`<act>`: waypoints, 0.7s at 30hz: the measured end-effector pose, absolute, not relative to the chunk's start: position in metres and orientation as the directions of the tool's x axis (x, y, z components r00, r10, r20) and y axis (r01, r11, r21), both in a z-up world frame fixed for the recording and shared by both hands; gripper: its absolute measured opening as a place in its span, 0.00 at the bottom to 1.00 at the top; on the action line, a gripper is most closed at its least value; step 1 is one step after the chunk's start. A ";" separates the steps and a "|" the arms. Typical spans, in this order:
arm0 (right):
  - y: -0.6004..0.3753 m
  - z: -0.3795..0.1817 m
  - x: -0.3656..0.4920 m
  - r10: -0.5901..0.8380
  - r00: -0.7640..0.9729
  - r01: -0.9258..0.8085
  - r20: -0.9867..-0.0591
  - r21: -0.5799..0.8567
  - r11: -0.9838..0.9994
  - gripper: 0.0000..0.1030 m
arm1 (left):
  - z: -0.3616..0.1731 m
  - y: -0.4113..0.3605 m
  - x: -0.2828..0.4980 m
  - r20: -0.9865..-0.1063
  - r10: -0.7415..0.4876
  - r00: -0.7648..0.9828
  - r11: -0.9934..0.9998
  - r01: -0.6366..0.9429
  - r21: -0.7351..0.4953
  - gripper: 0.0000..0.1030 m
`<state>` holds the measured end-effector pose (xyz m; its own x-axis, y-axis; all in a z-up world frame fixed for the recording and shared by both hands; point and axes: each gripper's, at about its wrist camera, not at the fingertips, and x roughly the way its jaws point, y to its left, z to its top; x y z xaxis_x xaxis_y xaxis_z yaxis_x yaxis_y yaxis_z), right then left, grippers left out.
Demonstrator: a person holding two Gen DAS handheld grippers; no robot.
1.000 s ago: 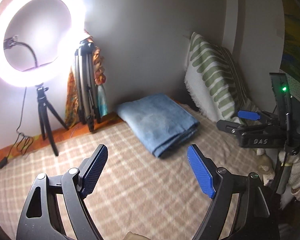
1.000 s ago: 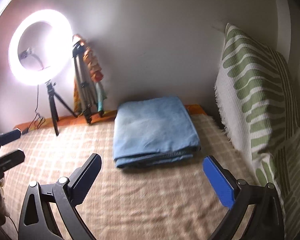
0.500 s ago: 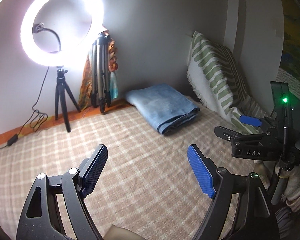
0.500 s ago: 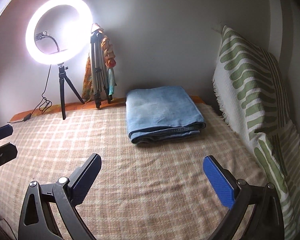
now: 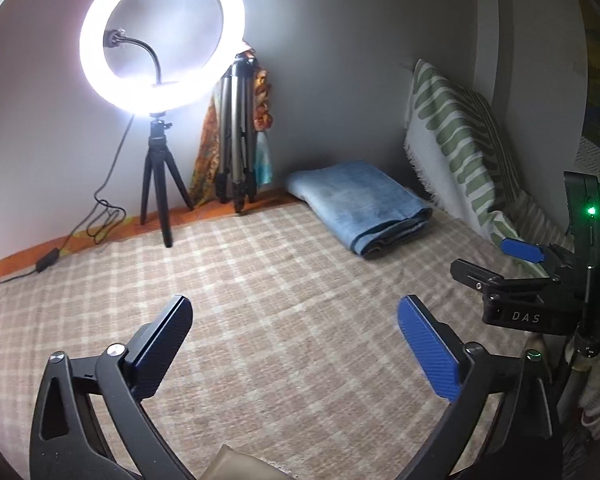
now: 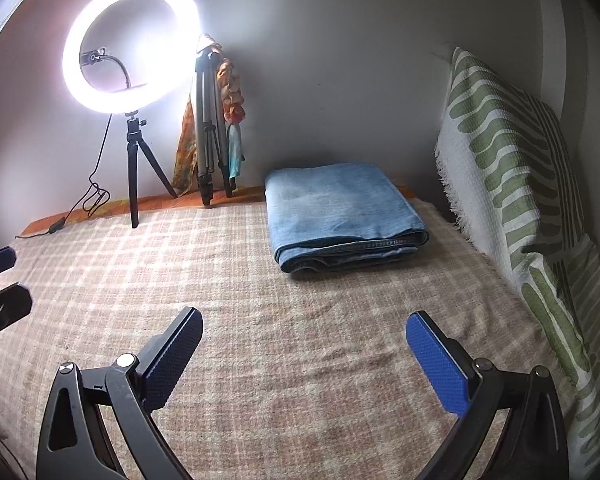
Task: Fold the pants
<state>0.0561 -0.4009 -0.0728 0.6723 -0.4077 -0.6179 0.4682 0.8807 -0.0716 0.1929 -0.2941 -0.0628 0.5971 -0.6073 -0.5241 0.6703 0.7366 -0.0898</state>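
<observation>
The blue denim pants (image 6: 342,212) lie folded in a neat rectangular stack on the checked beige bedspread (image 6: 260,300), near the far wall; they also show in the left wrist view (image 5: 360,208). My right gripper (image 6: 304,356) is open and empty, well short of the pants. My left gripper (image 5: 296,344) is open and empty, further back and to the left. The right gripper shows at the right edge of the left wrist view (image 5: 520,268), and the left gripper's tips show at the left edge of the right wrist view (image 6: 0,280).
A lit ring light on a small black tripod (image 6: 134,160) stands at the far left with its cable (image 6: 92,200) trailing. A folded tripod with colourful cloth (image 6: 212,128) leans on the wall. A green-and-white patterned pillow (image 6: 512,168) leans along the right side.
Both grippers have pulled back from the folded pants, which now look smaller and further off. Both views have swung so the ring light sits nearer the middle. Both stay open.
</observation>
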 end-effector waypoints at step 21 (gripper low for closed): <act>-0.398 -0.072 0.068 -0.415 0.686 0.468 -0.598 -0.075 0.881 1.00 | -0.064 -0.293 0.194 -0.530 -0.607 0.592 0.736 0.671 -0.094 0.99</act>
